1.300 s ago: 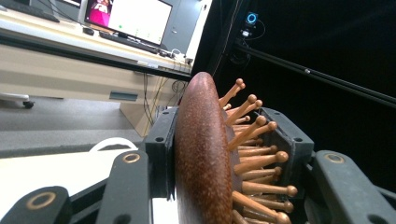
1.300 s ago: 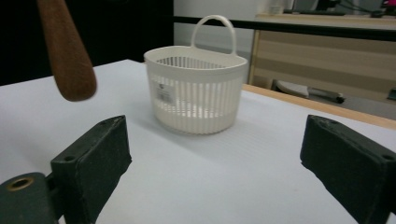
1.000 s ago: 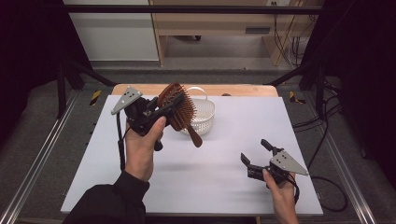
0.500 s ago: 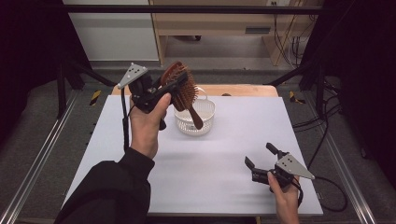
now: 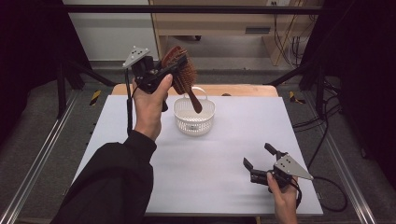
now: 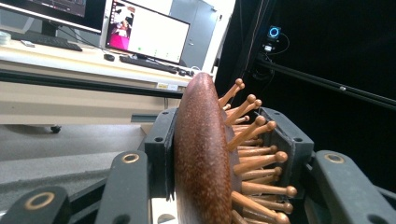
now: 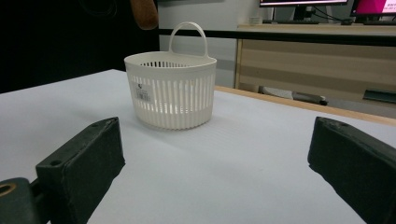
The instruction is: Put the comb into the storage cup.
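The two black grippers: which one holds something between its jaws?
The left gripper, raised above the white slotted plastic basket, clamps the brown wooden hairbrush by its head. The right gripper, low over the white table, has open, empty jaws.

A white desk (image 5: 224, 177) fills the middle of the high view, with a wooden edge (image 5: 243, 89) at its twelve o'clock side. Beyond it at twelve o'clock stands a wooden bench (image 5: 224, 23); cables (image 5: 292, 46) hang at two o'clock. In the left gripper view, monitors (image 6: 147, 35) sit at eleven o'clock.
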Demonstrator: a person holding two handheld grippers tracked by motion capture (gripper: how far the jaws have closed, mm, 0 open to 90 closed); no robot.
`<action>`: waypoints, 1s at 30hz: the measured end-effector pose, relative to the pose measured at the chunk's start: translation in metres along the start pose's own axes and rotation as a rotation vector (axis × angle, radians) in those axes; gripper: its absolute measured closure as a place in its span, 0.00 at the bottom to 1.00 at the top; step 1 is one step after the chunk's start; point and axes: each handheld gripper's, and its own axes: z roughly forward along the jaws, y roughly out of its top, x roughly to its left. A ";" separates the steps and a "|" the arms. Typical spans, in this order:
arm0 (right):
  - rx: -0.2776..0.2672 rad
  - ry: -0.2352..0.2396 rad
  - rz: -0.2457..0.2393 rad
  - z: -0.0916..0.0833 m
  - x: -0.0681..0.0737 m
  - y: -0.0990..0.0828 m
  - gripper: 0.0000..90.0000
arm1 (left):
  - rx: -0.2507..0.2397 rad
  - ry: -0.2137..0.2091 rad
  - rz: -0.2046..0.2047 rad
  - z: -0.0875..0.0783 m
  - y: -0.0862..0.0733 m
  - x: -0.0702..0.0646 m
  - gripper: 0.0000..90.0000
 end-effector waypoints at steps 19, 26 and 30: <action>-0.009 0.007 0.024 0.000 -0.002 -0.001 0.04 | 0.015 0.029 0.027 0.029 -0.002 0.007 0.56; -0.013 0.008 0.023 0.000 -0.002 -0.001 0.04 | 0.028 0.041 0.034 0.033 -0.004 0.010 0.56; -0.011 0.010 0.029 -0.001 -0.003 -0.001 0.04 | 0.030 0.045 0.037 0.035 -0.004 0.010 0.56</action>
